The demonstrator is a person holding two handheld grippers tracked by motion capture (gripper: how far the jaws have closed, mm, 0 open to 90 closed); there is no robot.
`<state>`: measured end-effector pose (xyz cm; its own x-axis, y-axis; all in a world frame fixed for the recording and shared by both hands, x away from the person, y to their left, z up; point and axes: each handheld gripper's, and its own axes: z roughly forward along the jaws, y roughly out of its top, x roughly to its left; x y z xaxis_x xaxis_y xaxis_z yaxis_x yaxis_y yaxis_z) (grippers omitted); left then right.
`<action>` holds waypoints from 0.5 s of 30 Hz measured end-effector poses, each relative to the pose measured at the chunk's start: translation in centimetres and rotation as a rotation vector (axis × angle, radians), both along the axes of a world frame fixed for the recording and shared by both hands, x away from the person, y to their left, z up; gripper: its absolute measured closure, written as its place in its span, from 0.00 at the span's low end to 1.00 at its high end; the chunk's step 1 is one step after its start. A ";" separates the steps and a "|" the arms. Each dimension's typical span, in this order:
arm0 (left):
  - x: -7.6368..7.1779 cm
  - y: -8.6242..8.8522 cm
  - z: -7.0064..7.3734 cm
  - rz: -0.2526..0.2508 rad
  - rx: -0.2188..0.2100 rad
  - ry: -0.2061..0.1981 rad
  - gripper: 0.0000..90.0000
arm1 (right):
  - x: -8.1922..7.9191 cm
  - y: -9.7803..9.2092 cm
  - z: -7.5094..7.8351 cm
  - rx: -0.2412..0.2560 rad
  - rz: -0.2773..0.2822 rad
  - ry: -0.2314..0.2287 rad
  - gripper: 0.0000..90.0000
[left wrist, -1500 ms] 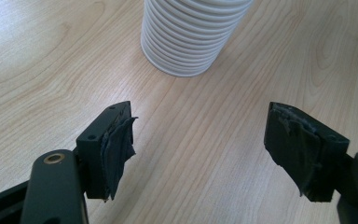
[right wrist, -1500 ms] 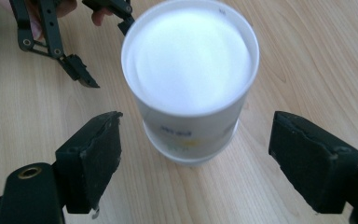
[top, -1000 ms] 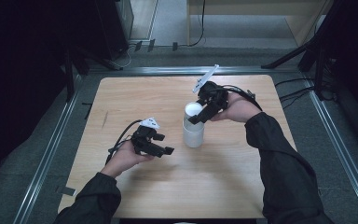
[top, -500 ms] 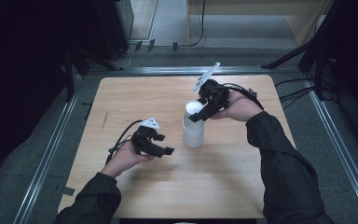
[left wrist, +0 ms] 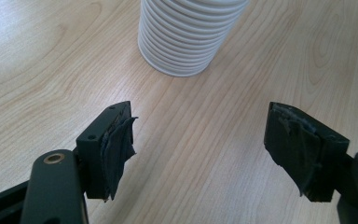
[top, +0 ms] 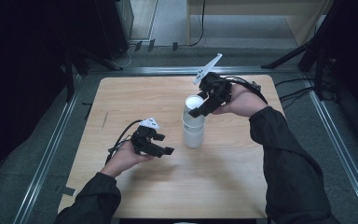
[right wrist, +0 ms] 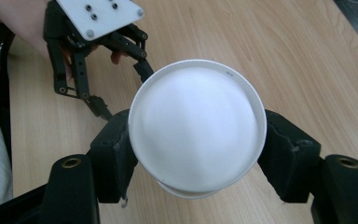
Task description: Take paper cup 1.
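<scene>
Right gripper [right wrist: 196, 154] fingers clamp top cup [top: 194, 106] of stack [top: 193, 133]. Left gripper [top: 161, 148], fingers spread and empty, near stack base: brace there, lift straight up.

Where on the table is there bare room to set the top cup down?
Bare wood spans the near edge of the table, the far left corner, and the strip right of the cup stack. It is crowded between the left tongs and the stack, where the right tongs clamp the top cup.
</scene>
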<state>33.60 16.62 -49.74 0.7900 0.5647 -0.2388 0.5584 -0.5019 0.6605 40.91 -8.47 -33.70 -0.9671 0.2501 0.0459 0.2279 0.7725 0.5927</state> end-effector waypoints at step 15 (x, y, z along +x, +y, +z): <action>0.2 0.4 0.0 0.008 -0.004 0.000 0.26 | -2.3 -0.7 4.6 0.035 0.026 -0.045 0.38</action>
<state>33.76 17.03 -49.72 0.7855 0.5699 -0.2412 0.5625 -0.4950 0.6622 38.58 -9.16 -29.08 -0.9746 0.2237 0.0100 0.1801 0.7565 0.6287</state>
